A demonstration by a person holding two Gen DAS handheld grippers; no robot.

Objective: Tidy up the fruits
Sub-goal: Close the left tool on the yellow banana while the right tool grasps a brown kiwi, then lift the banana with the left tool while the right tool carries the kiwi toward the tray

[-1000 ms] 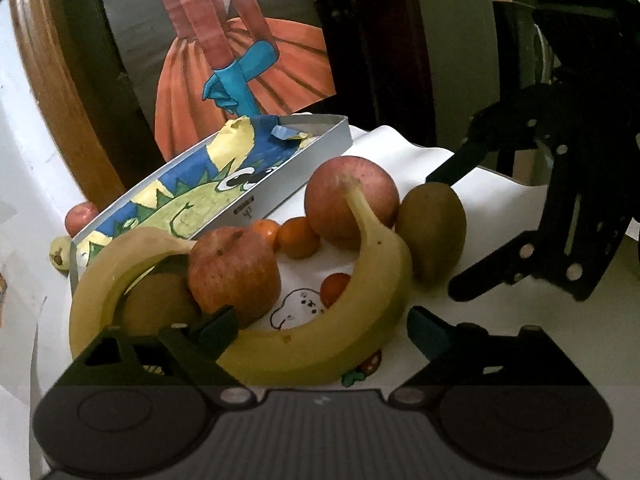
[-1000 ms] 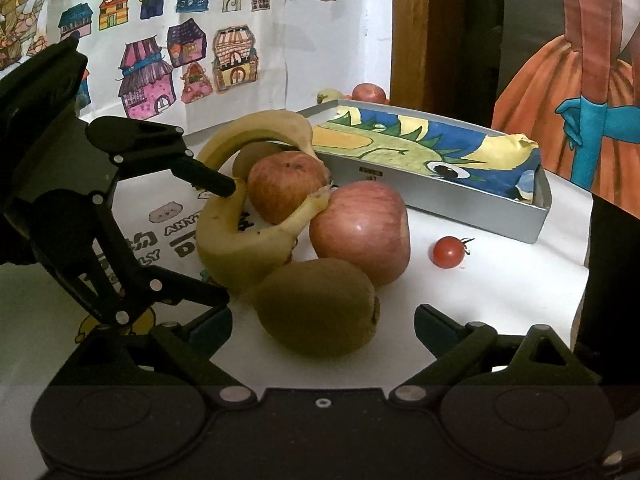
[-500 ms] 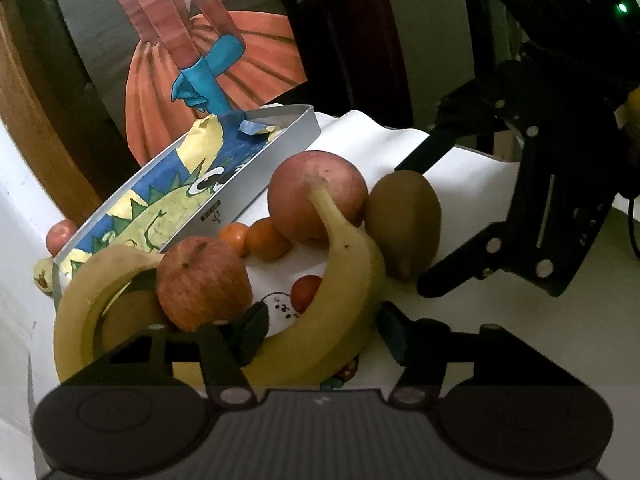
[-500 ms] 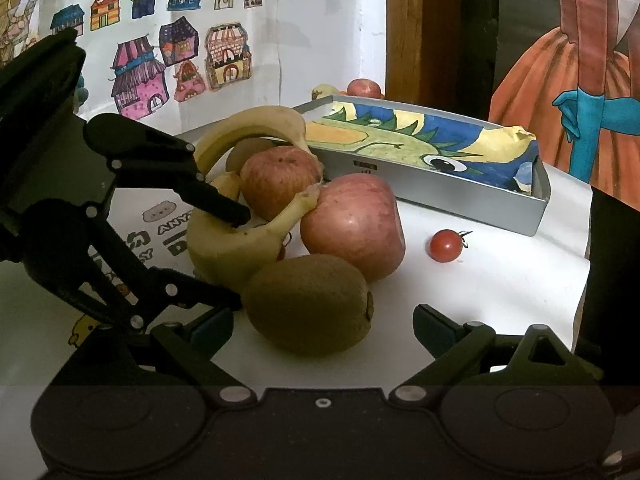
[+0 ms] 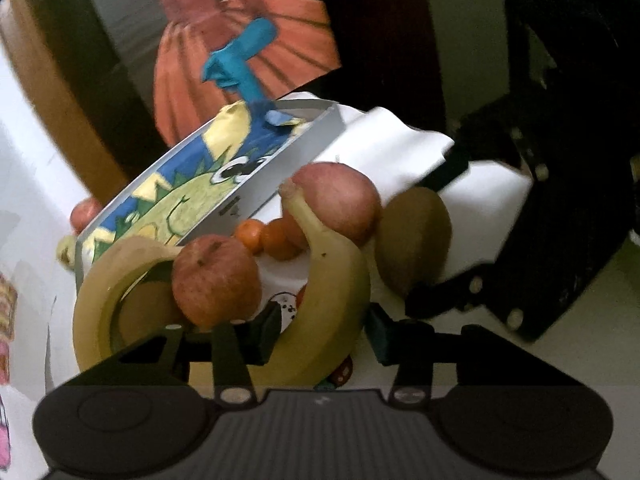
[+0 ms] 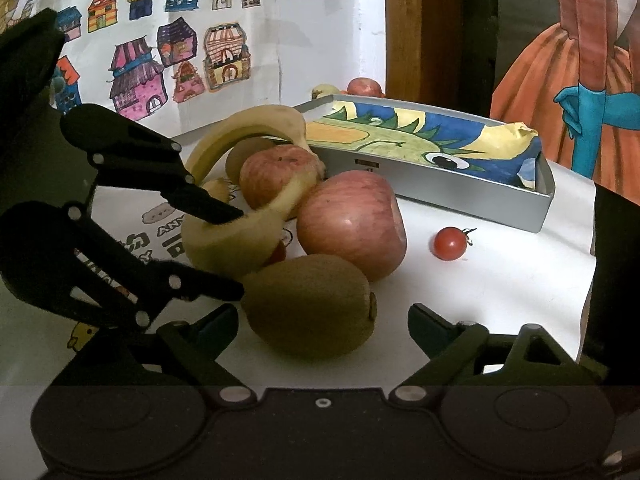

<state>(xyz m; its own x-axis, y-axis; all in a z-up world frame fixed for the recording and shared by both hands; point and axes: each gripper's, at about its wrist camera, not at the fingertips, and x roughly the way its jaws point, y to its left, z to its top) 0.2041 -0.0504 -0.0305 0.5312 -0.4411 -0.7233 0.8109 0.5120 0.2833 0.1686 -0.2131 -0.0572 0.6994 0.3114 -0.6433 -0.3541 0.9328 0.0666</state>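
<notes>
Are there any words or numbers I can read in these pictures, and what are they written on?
"ANN": on the white table sheet beside the banana; the rest is hidden.
Large dark characters below it: cut off, unreadable.
Small label on the grey tray wall: too small to read.
House drawings on the wall: no readable words.

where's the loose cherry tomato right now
In the right wrist view, the cherry tomato sits alone on the white tablecloth, right of the big apple and just before the grey tray.
</notes>
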